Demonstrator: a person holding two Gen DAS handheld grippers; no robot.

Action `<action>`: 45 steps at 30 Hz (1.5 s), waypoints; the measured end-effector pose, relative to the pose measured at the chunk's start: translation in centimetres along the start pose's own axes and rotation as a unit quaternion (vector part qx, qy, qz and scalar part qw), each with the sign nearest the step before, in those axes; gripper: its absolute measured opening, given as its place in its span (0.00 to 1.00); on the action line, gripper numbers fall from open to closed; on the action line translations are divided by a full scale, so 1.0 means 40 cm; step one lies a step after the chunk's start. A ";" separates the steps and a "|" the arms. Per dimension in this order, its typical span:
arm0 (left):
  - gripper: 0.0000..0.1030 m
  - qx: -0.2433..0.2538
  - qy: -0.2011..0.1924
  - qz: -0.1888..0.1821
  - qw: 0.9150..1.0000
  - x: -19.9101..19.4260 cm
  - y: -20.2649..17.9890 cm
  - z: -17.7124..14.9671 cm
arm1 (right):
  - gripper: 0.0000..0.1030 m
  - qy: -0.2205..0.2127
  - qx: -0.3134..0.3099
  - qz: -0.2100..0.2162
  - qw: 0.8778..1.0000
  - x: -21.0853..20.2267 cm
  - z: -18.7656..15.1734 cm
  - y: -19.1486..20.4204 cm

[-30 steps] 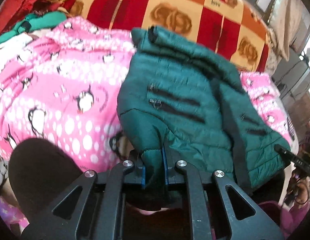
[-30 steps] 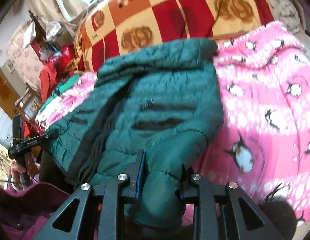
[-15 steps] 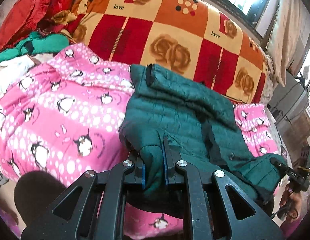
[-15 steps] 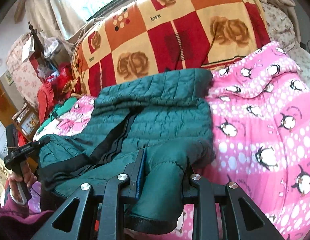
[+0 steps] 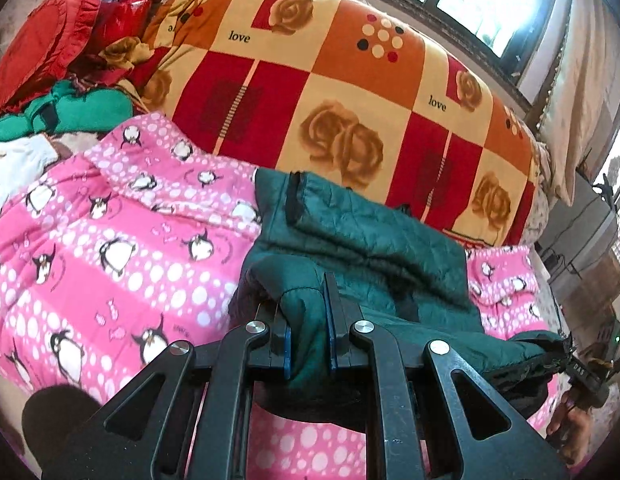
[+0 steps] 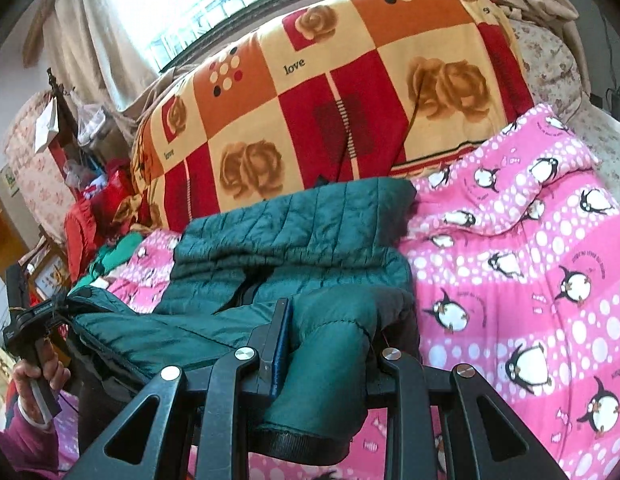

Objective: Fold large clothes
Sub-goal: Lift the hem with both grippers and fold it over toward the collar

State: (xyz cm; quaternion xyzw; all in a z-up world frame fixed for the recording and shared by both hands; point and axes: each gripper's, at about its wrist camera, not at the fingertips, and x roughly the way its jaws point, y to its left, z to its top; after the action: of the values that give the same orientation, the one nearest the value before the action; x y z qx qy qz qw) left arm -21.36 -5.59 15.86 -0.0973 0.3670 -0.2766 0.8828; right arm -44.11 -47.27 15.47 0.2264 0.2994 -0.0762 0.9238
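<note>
"love" repeats on the checkered rose blanket (image 5: 350,80).

Each camera peers forward, low and close, over its own tongs across the bed; both share the green jacket (image 5: 374,240) (image 6: 310,232) and checked blanket (image 5: 350,92) (image 6: 350,92).

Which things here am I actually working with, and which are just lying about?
In the job:
green puffer jacket
left gripper, shut on it
right gripper, shut on it

Lying about:
pink penguin blanket underneath
rose-check blanket
red clothes
green garment
</note>
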 end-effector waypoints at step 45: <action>0.11 0.021 -0.054 0.066 0.996 0.171 -0.060 0.190 | 0.24 -0.043 -0.010 -0.061 0.997 0.155 0.214 -0.022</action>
State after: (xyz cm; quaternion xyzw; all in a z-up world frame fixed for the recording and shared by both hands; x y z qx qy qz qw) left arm -13.07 -11.65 18.11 -0.0692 0.3183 -0.2195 0.9196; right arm -34.92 -52.06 17.63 0.1948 0.2729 -0.1392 0.9318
